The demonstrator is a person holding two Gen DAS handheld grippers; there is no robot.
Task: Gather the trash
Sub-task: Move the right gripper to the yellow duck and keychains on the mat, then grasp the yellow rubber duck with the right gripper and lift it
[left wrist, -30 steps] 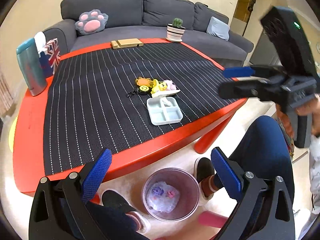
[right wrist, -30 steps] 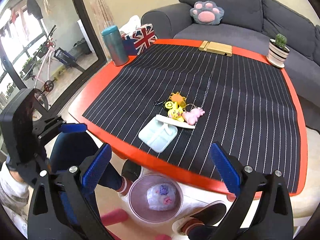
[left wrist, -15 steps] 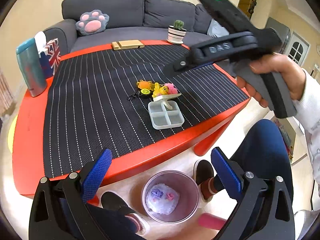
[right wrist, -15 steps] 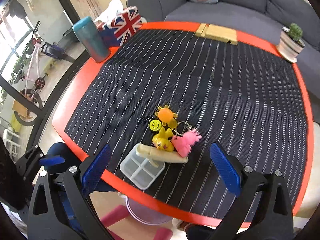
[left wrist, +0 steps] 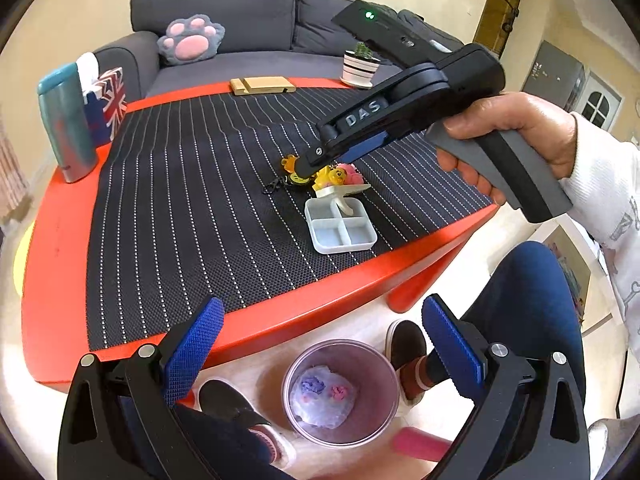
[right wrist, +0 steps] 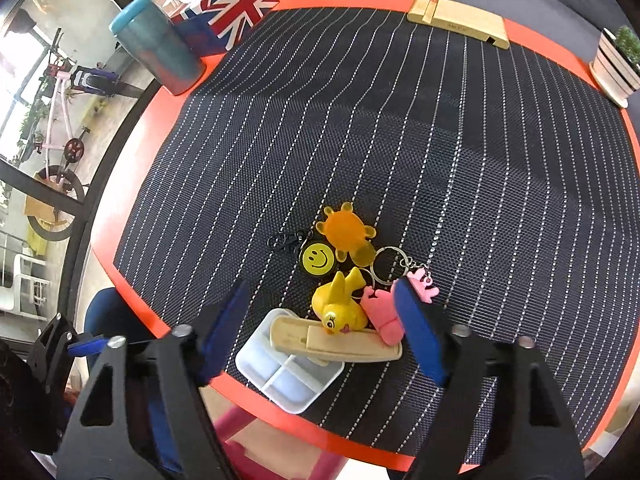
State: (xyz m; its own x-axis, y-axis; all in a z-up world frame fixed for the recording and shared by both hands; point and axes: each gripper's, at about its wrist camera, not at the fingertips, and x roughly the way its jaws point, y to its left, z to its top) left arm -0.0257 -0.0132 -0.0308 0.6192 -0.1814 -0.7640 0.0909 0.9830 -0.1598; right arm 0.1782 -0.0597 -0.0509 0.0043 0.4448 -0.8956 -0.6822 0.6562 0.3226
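Observation:
A pile of small items lies on the striped mat: a yellow duck [right wrist: 340,309], a pink figure [right wrist: 382,312], an orange turtle charm [right wrist: 348,232], a smiley keyring [right wrist: 317,258], a cream wooden piece [right wrist: 336,345] and a white divided box [right wrist: 286,376]. My right gripper [right wrist: 320,328] is open, low over the duck and box; in the left wrist view it [left wrist: 308,164] reaches over the pile [left wrist: 336,176]. My left gripper [left wrist: 320,352] is open and empty above a clear bin [left wrist: 340,392] on the floor holding crumpled trash [left wrist: 320,398].
The red table [left wrist: 52,264] carries a teal tumbler [left wrist: 66,124], a Union Jack tissue box [left wrist: 108,104], a wooden stand [left wrist: 262,85] and a potted cactus [left wrist: 360,66]. A grey sofa [left wrist: 240,20] stands behind. My legs and shoes [left wrist: 404,352] flank the bin.
My right gripper has swung from beside the table in over the mat and down to the pile of items. My left gripper has stayed over the bin.

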